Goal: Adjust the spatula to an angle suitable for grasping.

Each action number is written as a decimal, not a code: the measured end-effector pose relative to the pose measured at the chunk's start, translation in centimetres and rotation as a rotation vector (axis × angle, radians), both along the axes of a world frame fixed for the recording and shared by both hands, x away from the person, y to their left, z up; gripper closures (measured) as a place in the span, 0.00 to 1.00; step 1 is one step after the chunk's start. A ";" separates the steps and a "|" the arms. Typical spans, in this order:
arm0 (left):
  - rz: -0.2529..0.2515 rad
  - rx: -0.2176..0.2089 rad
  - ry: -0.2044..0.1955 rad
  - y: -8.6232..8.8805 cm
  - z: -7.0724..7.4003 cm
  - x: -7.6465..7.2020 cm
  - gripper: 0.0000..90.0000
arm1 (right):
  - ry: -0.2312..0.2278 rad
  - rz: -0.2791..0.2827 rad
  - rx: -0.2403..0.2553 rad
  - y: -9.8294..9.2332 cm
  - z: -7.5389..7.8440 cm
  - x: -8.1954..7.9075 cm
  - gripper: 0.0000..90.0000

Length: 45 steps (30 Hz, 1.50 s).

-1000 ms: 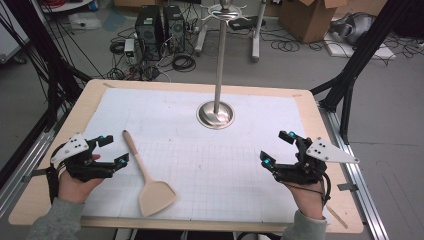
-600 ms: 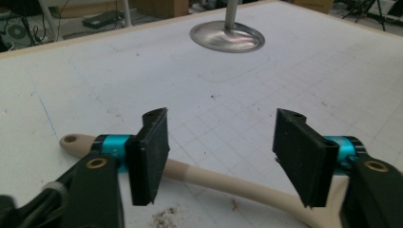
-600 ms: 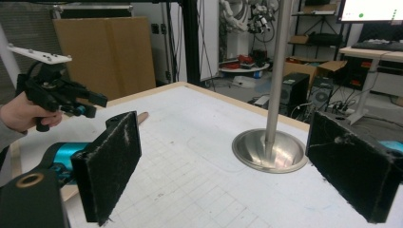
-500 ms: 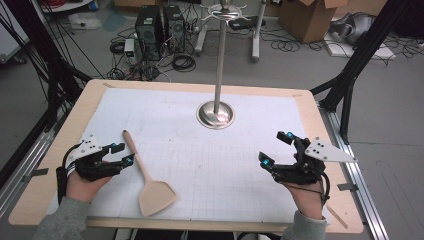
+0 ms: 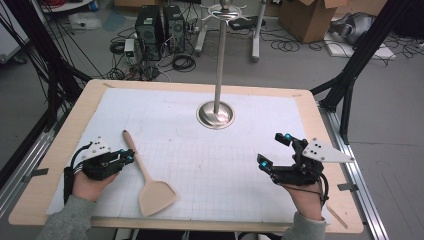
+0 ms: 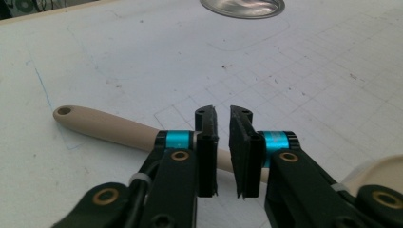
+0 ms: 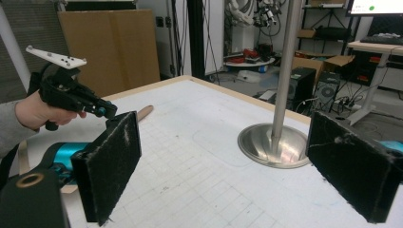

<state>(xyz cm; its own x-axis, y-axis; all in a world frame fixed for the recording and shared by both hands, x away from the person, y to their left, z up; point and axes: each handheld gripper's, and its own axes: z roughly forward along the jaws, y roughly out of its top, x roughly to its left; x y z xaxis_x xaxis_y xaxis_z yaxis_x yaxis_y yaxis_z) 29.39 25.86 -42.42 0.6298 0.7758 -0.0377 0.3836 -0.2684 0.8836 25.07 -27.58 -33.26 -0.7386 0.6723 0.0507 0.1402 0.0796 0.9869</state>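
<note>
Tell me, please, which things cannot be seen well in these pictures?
- Spatula: in the left gripper view, the left gripper covers the handle's middle; whether it grips the handle is unclear.
- Spatula blade: cut off by that view's right edge.
- Stand: its top is cut off in the high view.
- Right gripper: open, holding nothing.

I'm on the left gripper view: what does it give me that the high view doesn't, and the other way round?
Left gripper view: the left gripper close up. Its jaws have just been closing, a narrow slit remains, and nothing is between them. The spatula handle crosses just beyond the tips, and the hole in its end is clear.
High view: the spatula's whole blade, the right gripper with jaws open, and the stand's pole.
Both: the spatula, the stand's base and the gridded mat.
</note>
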 end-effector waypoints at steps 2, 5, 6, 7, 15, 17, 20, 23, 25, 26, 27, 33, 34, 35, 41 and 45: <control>-0.008 0.011 0.005 -0.2 -0.2 0.2 0.98 | -0.003 0.000 -0.003 -0.1 0.0 0.0 0.12; -0.010 0.013 0.015 -0.4 -0.4 0.3 0.99 | 0.003 -0.003 -0.004 -0.1 0.0 -0.2 0.12; -0.016 0.020 0.018 -0.5 -0.5 0.4 0.99 | 0.003 -0.002 -0.005 -0.2 -0.1 -0.2 0.12; -0.016 0.030 0.024 -0.7 -0.6 0.5 1.00 | -0.003 -0.005 -0.006 -0.2 -0.1 -0.3 0.12; -0.020 0.050 0.037 -1.5 -1.0 0.8 1.00 | 0.005 -0.007 -0.015 -0.4 -0.1 -0.6 0.12; -0.026 0.060 0.042 -1.9 -1.1 0.9 1.00 | 0.004 -0.006 -0.017 -0.4 -0.1 -0.6 0.12; -0.022 0.079 0.052 -2.4 -1.3 1.0 1.00 | 0.007 -0.008 -0.019 -0.4 -0.2 -0.7 0.12; -0.019 0.095 0.057 -2.6 -1.4 1.0 1.00 | 0.007 -0.010 -0.023 -0.4 -0.2 -0.7 0.12; -0.020 0.103 0.057 -2.7 -1.4 1.1 1.00 | 0.007 -0.009 -0.022 -0.5 -0.2 -0.7 0.12; -0.013 0.106 0.056 -2.6 -1.4 1.1 1.00 | 0.011 -0.009 -0.023 -0.5 -0.2 -0.8 0.12; -0.005 0.101 0.056 -2.6 -1.4 1.1 1.00 | 0.008 -0.011 -0.023 -0.5 -0.2 -0.8 0.12; 0.019 0.077 0.055 -1.4 -1.2 1.3 1.00 | 0.006 -0.008 -0.023 -0.6 -0.2 -0.8 0.12; 0.019 0.077 0.055 -1.4 -1.2 1.3 1.00 | 0.010 -0.008 -0.022 -0.5 -0.3 -0.8 0.12; 0.024 0.076 0.055 -1.2 -1.2 1.3 1.00 | 0.010 -0.007 -0.022 -0.5 -0.2 -0.8 0.12; 0.045 0.060 0.060 0.0 -1.2 1.4 1.00 | 0.010 -0.007 -0.023 -0.6 -0.3 -0.8 0.12; 0.042 0.067 0.079 0.1 -1.5 1.6 1.00 | 0.019 -0.007 -0.028 -0.5 -0.4 -0.7 0.12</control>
